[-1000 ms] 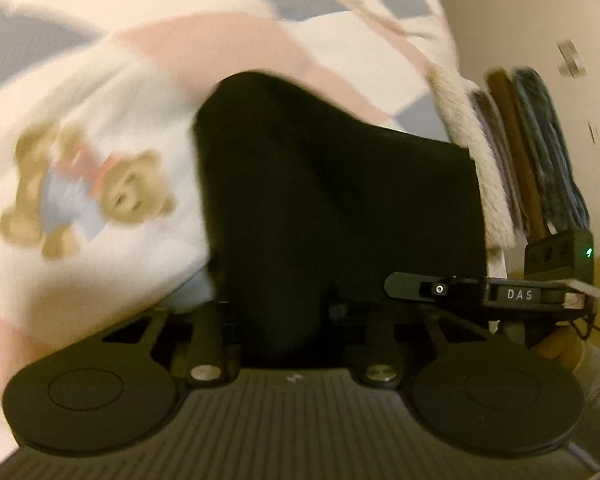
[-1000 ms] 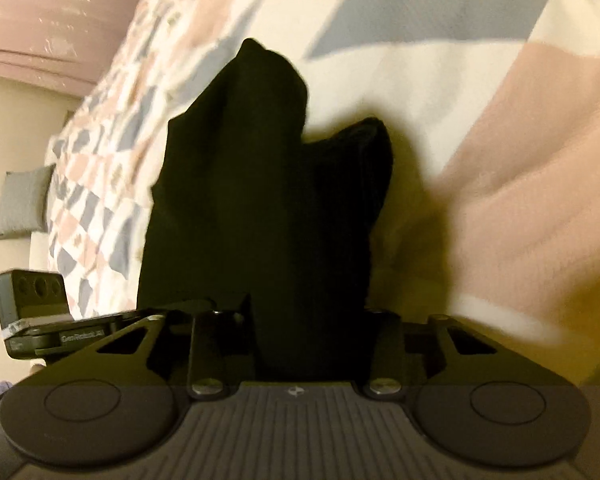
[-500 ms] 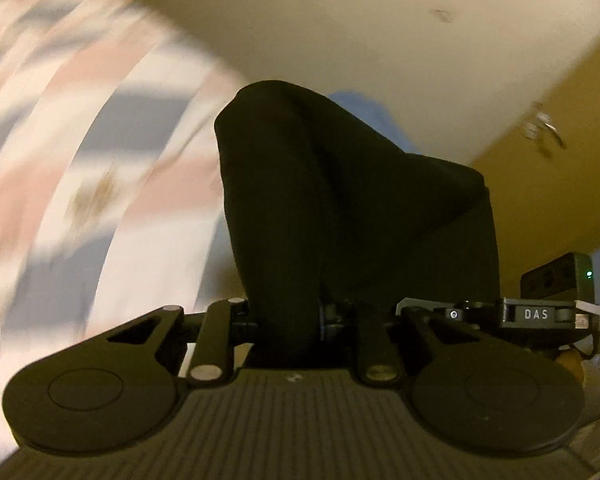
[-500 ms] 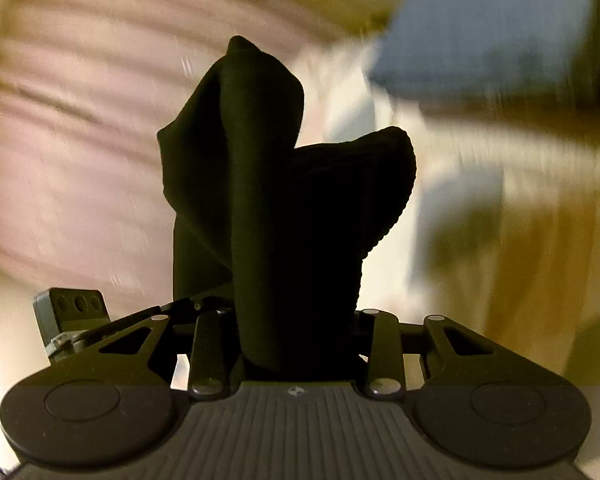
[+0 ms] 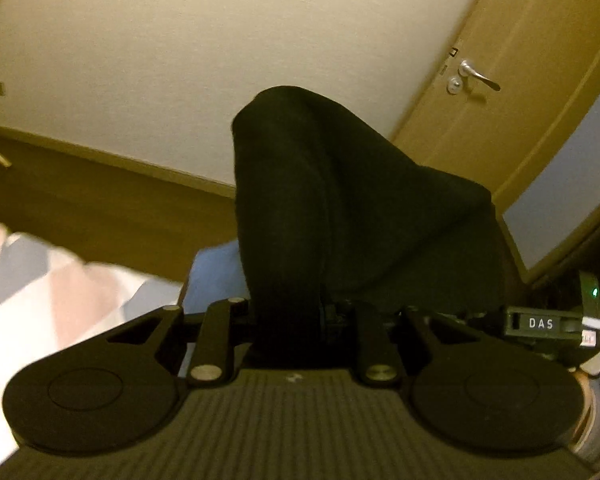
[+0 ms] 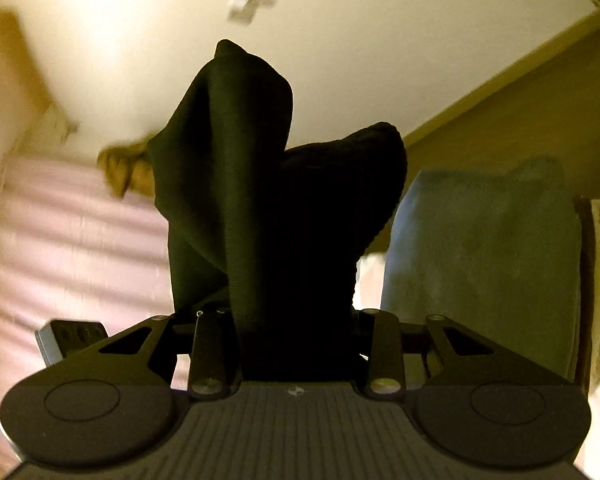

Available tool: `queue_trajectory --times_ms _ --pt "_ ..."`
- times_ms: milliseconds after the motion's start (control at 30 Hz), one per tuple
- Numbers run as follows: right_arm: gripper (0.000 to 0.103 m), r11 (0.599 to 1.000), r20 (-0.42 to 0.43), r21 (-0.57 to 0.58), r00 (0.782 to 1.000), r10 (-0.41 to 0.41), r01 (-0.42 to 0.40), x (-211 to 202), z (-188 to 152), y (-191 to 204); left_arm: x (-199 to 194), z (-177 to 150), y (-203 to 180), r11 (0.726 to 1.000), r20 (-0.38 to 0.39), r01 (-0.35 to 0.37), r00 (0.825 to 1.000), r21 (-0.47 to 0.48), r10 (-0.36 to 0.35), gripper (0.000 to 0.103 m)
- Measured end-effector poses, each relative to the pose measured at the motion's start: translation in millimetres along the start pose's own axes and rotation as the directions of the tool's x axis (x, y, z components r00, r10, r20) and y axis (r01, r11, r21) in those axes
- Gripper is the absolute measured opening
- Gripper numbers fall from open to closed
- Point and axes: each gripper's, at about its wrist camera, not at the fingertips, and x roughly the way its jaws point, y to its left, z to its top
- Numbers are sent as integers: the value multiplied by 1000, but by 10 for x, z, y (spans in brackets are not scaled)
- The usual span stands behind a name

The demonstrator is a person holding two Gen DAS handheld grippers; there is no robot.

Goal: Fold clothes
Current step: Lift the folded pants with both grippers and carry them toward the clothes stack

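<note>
While both cameras tilt up toward the wall (image 5: 148, 64) and floor (image 5: 100, 208), the black garment (image 5: 340, 208) fills the middle of each view, bunched and standing up out of the fingers. On the left gripper (image 5: 300, 320) the fingers are closed on a thick fold of the cloth, which rises from between them and spreads to the right, toward the other gripper's body with its "DAS" label (image 5: 540, 323). On the right gripper (image 6: 296, 320) the fingers are likewise clamped on the black garment, which rises in a tall peak with a lower, rounded lump to its right.

Behind the cloth in the left view are a wooden door (image 5: 540, 60) with a metal handle (image 5: 478, 76), a strip of patterned bedding (image 5: 40, 280) at the lower left, and a bit of blue cloth (image 5: 216, 276) just beside the garment. The right view shows that blue cloth (image 6: 480, 264) as a folded piece to the right of the garment, and blurred pink striped fabric (image 6: 80, 240) on the left. A wall fitting (image 6: 248, 2) near the top of the right view is too blurred to identify.
</note>
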Motion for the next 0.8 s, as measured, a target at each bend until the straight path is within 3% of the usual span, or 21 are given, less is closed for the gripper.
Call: queue_trajectory --times_ms 167,400,467,533,633,733,800 --pt "35 984 7 173 999 -38 36 257 151 -384 514 207 97 999 -96 3 995 45 1 18" --pt "36 961 -56 225 987 -151 160 524 34 -815 1159 -40 501 1000 -212 23 977 17 -19 19" --pt "38 960 -74 130 968 -239 247 530 -17 -823 1330 -171 607 1000 -254 0 967 6 2 25" --pt "40 953 -71 16 951 -300 301 500 -66 -788 1393 -311 684 999 -264 -31 964 11 33 44" --pt "51 940 -53 -117 943 -329 322 421 -73 -640 1288 -362 807 998 -212 -57 976 -6 55 46" --pt "53 867 21 -319 917 -398 383 269 -79 -376 958 -361 770 973 -100 -216 970 75 223 36" --pt "53 766 121 -490 903 -412 415 154 -208 -150 691 -438 668 950 -13 -290 956 113 293 36"
